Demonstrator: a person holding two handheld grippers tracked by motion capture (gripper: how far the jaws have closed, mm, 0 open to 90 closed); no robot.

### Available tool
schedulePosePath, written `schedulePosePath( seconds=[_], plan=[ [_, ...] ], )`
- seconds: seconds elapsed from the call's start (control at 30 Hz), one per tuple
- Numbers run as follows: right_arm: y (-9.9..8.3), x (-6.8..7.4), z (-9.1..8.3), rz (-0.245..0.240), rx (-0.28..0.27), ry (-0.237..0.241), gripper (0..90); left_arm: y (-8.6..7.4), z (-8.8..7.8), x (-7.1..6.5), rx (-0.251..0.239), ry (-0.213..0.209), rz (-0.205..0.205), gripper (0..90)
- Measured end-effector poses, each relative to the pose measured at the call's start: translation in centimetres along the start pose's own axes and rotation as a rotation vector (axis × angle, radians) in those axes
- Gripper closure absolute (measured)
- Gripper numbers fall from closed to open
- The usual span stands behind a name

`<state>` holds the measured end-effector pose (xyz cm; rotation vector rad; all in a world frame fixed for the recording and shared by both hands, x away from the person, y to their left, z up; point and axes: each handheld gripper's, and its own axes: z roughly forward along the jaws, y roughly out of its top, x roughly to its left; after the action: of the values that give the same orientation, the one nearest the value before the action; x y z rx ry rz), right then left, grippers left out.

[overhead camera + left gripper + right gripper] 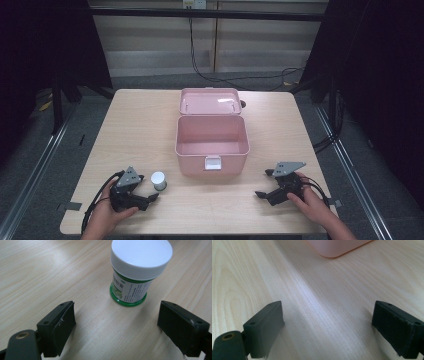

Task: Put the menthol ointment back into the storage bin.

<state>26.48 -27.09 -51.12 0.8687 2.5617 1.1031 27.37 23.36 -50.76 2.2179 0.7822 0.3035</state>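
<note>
From the high view I have the table (150, 125) in front of me with the pink box (212, 145) standing near its middle, lid thrown back and the inside bare. My left gripper (145, 192) lies low at the near left, held in the left hand (107, 210), jaws spread and pointing toward the jar (159, 180). The jar stands upright on the wood just beyond the jaw tips, left of the box's front corner and apart from it. My right gripper (265, 184) sits at the near right in the right hand (312, 202), jaws apart and aimed left across the bare wood, well clear of the box.

In the left gripper view, the jar (136, 272) is straight ahead: white screw cap, green base, a label with green print I cannot read. It stands ahead of the two pads, nearer the right one, with neither touching it. The left gripper (116, 315) is wide open with nothing between the pads.

In the right gripper view, the right gripper (327, 315) is likewise spread wide over plain wood, holding nothing. A rounded corner of the box (334, 248) shows at the top edge, some way ahead.
</note>
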Motion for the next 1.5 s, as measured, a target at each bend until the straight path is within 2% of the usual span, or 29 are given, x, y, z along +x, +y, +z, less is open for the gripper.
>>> schedulePosePath(
  seconds=[0.37, 0.43, 0.47, 0.5, 0.53, 0.63, 0.67, 0.7, 0.73, 0.77, 0.83, 0.87, 0.97, 1.03, 1.07, 1.13, 1.23, 1.27, 1.37, 1.5],
  plan=[
    [0.0, 0.0, 0.0, 0.000, 0.000, 0.000, 9.5, 0.1, -0.1, 0.0, 0.010, 0.005, -0.001, 13.7],
    [0.0, 0.0, 0.0, 0.000, 0.000, 0.000, 9.5, 0.4, -0.2, -0.2, 0.053, 0.014, -0.019, 14.1],
    [0.0, 0.0, 0.0, 0.000, 0.000, 0.000, 9.5, 1.0, -0.4, -0.4, 0.113, 0.024, -0.023, 15.3],
    [0.0, 0.0, 0.0, 0.000, 0.000, 0.000, 9.5, 1.0, -0.4, -0.4, 0.113, 0.024, -0.023, 15.9],
    [0.0, 0.0, 0.0, 0.000, 0.000, 0.000, 9.6, 1.4, -0.5, -0.7, 0.161, 0.024, -0.024, 15.9],
    [0.0, 0.0, 0.0, 0.000, 0.000, 0.000, 9.5, 2.3, -0.8, -1.3, 0.260, 0.002, -0.022, 22.3],
    [0.0, 0.0, 0.0, 0.000, 0.000, 0.000, 9.5, 2.9, -0.9, -1.3, 0.316, -0.023, -0.029, 26.1],
    [0.0, 0.0, 0.0, 0.000, 0.000, 0.000, 9.5, 2.9, -0.9, -1.3, 0.316, -0.023, -0.029, 26.2],
    [0.0, 0.0, 0.0, 0.000, 0.000, 0.000, 9.6, 3.2, -1.0, -1.3, 0.340, -0.023, -0.044, 26.2],
    [0.0, 0.0, 0.0, 0.000, 0.000, 0.000, 9.5, 3.6, -1.0, -1.3, 0.355, -0.022, -0.030, 26.2],
    [0.0, 0.0, 0.0, 0.001, -0.001, -0.001, 9.5, 4.2, -1.1, -1.3, 0.380, -0.050, -0.064, 26.7],
    [0.0, 0.0, 0.0, 0.000, 0.000, 0.000, 9.5, 5.0, -1.0, -1.3, 0.413, -0.058, -0.073, 27.2],
    [0.0, 0.0, 0.0, 0.000, 0.000, 0.000, 9.5, 5.6, -1.0, -1.3, 0.437, -0.061, -0.072, 28.4],
    [0.0, 0.0, 0.0, 0.000, 0.000, 0.000, 9.6, 6.3, -0.9, -1.3, 0.459, -0.065, -0.097, 29.3],
    [0.0, 0.0, 0.0, 0.000, 0.000, 0.000, 9.6, 6.6, -0.8, -1.2, 0.465, -0.069, -0.093, 29.3],
    [0.0, 0.0, 0.0, 0.000, 0.000, 0.000, 9.5, 7.5, -0.6, -1.1, 0.500, -0.080, -0.115, 30.5],
    [0.0, 0.0, 0.0, 0.000, 0.000, 0.000, 9.5, 8.1, -0.4, -1.0, 0.513, -0.092, -0.121, 31.7],
    [0.0, 0.0, 0.0, 0.000, 0.000, 0.000, 9.5, 8.7, -0.2, -0.9, 0.535, -0.090, -0.123, 32.6],
    [0.0, 0.0, 0.0, 0.000, 0.000, 0.000, 9.5, 9.3, 0.1, -1.0, 0.536, -0.088, -0.132, 33.0],
    [0.0, 0.0, 0.0, 0.000, 0.000, 0.000, 9.5, 10.2, 0.6, -0.8, 0.568, -0.082, -0.138, 33.1]
  ],
)
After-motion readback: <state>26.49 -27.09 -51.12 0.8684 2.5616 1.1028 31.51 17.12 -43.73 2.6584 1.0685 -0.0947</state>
